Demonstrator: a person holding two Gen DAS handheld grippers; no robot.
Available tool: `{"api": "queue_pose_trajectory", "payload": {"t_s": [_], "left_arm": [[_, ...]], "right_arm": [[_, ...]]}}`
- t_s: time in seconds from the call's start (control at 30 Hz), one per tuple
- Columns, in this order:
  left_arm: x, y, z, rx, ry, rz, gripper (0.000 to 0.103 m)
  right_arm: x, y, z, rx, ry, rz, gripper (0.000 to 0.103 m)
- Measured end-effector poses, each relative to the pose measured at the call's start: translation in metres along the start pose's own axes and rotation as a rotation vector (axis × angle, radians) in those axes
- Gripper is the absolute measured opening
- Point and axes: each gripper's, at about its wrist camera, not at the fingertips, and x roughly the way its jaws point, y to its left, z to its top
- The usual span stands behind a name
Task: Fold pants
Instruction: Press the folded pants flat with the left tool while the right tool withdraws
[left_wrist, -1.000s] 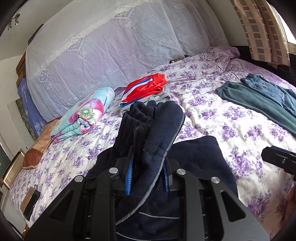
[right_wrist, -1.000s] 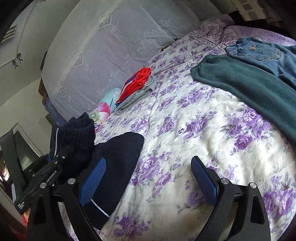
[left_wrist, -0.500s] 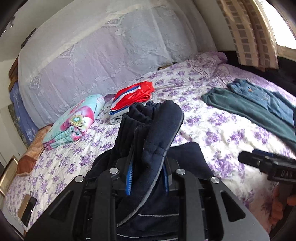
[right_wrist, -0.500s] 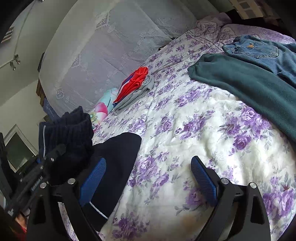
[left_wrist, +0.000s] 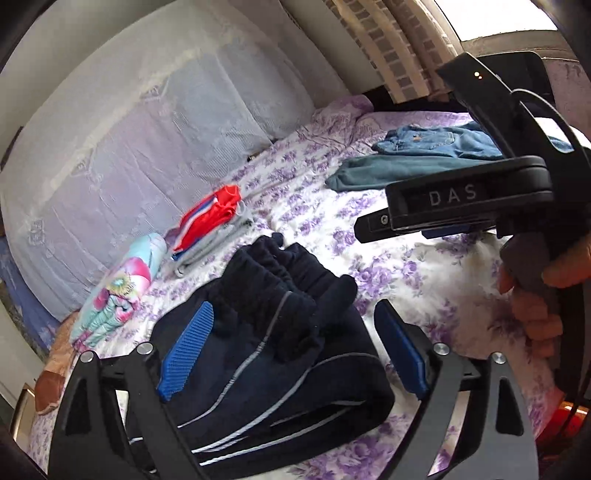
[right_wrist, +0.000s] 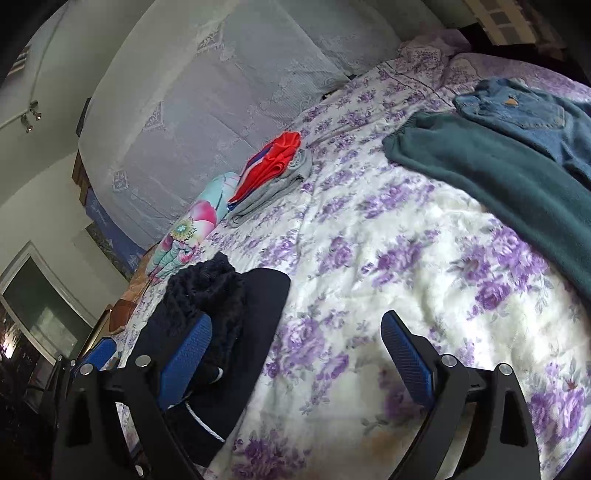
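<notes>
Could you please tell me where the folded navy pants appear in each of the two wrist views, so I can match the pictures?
Left wrist view: the navy pants lie low in the centre, between the pads of the opening left hand-held gripper, which no longer press on them.
Right wrist view: the pants sit at lower left, partly behind the right hand-held gripper's left pad.
Shared landmark: the red folded garment beyond the pants, near the bed's lace-covered backrest.

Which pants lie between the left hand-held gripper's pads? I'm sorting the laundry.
The navy pants with pale side stripes, folded; the teal pants and jeans lie farther off.
</notes>
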Motion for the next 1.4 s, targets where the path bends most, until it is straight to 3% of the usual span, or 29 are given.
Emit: {"api": "queue_pose_trajectory", "payload": {"t_s": [0.1,0.17,0.27,0.33,0.57,0.67,0.77,0.87,0.93,1.03,1.13,1.23,1.33,1.4], "left_arm": [[-0.003,0.029,-0.004,-0.054,0.018,0.059,0.086],[0.002,0.057,-0.011,-0.109,0.052,0.111,0.086],[0.018,0.098,-0.024,-0.214,0.134,0.146,0.086],[0.027,0.115,-0.033,-0.268,0.177,0.126,0.086],[0.062,0.097,-0.054,-0.292,0.252,-0.021,0.086],[0.070,0.095,-0.063,-0.317,0.268,-0.053,0.085],[0.071,0.102,-0.069,-0.352,0.287,-0.113,0.085],[0.069,0.099,-0.071,-0.347,0.287,-0.113,0.085],[0.066,0.098,-0.070,-0.342,0.278,-0.109,0.085],[0.059,0.110,-0.067,-0.373,0.245,-0.155,0.084],[0.059,0.123,-0.055,-0.426,0.221,-0.196,0.084],[0.065,0.121,-0.037,-0.414,0.200,-0.216,0.084],[0.081,0.101,-0.033,-0.372,0.250,-0.265,0.084],[0.087,0.090,-0.041,-0.374,0.272,-0.248,0.084]], "right_arm": [[0.001,0.032,0.015,-0.109,-0.028,0.012,0.093],[0.008,0.060,0.022,-0.211,-0.031,0.020,0.084],[0.024,0.099,0.024,-0.414,-0.042,-0.062,0.068],[0.029,0.110,0.022,-0.494,-0.053,-0.135,0.066],[0.031,0.081,0.014,-0.457,0.026,-0.256,0.066],[0.048,0.079,0.011,-0.457,0.084,-0.239,0.066],[0.063,0.080,0.012,-0.475,0.082,-0.264,0.066],[0.080,0.054,0.027,-0.343,0.106,-0.305,0.062],[0.065,0.048,0.031,-0.285,0.067,-0.260,0.058],[0.038,0.062,0.021,-0.379,0.045,-0.244,0.058],[0.029,0.067,0.002,-0.445,0.099,-0.245,0.058],[0.036,0.071,-0.003,-0.458,0.139,-0.209,0.058],[0.056,0.080,-0.001,-0.486,0.165,-0.200,0.058],[0.071,0.078,0.009,-0.468,0.149,-0.217,0.058]]}}
